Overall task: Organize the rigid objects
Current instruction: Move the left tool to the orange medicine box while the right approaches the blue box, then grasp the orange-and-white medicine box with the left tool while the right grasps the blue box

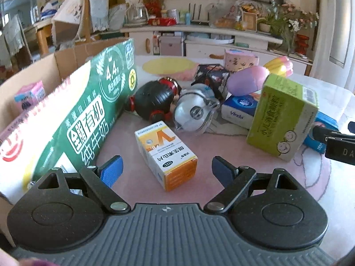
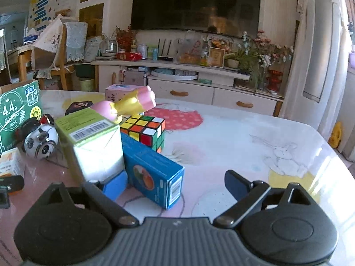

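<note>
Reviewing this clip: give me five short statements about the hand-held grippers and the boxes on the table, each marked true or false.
1. The left hand-held gripper is open, with the orange-and-white medicine box lying between its fingers. True.
2. The right hand-held gripper is shut on the Rubik's cube. False: it is open and holds nothing; the cube sits farther back on the table.
3. The green box stands beside the blue box. True.
4. The milk carton box is red. False: it is green, with white print.
5. The panda toy is inside the carton. False: it lies on the table.
</note>
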`<action>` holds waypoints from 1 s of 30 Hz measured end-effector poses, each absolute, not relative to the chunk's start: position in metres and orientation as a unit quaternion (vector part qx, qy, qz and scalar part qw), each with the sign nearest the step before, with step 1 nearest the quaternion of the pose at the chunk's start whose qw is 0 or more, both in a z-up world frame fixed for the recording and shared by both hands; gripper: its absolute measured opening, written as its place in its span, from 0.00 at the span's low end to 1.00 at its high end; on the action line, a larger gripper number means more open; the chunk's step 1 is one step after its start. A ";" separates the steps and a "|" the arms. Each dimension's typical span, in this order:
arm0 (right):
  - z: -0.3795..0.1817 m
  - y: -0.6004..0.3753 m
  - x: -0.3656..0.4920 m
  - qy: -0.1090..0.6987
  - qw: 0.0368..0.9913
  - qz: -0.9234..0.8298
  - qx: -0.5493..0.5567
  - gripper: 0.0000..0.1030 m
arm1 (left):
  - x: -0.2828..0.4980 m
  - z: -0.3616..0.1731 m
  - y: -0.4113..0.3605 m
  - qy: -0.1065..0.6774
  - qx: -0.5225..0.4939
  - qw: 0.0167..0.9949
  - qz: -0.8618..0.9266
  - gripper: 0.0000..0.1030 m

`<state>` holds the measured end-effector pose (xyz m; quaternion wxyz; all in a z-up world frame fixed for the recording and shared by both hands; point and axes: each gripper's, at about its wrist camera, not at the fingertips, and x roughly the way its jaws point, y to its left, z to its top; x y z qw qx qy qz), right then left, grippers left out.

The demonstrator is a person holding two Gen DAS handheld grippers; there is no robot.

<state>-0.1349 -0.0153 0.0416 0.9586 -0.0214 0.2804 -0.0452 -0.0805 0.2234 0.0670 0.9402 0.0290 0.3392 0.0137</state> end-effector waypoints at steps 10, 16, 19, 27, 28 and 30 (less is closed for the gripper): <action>0.036 -0.014 -0.116 0.292 0.956 -0.018 -0.024 0.77 | -0.053 0.063 0.232 0.354 -0.001 0.934 0.038 0.99; 0.032 -0.013 -0.107 0.299 0.954 -0.002 -0.027 0.66 | -0.051 0.063 0.234 0.364 0.000 0.931 0.037 0.89; 0.033 -0.012 -0.105 0.297 0.954 0.007 -0.030 0.60 | -0.050 0.063 0.233 0.361 0.001 0.932 0.029 0.79; 0.040 -0.010 -0.113 0.308 0.950 0.043 -0.019 0.38 | -0.053 0.062 0.224 0.354 0.014 0.935 0.003 0.52; 0.040 -0.009 -0.115 0.308 0.950 0.047 -0.019 0.38 | -0.055 0.063 0.222 0.352 0.016 0.936 0.000 0.47; 0.041 -0.006 -0.117 0.306 0.950 0.051 -0.024 0.38 | -0.057 0.064 0.220 0.351 0.016 0.936 -0.009 0.41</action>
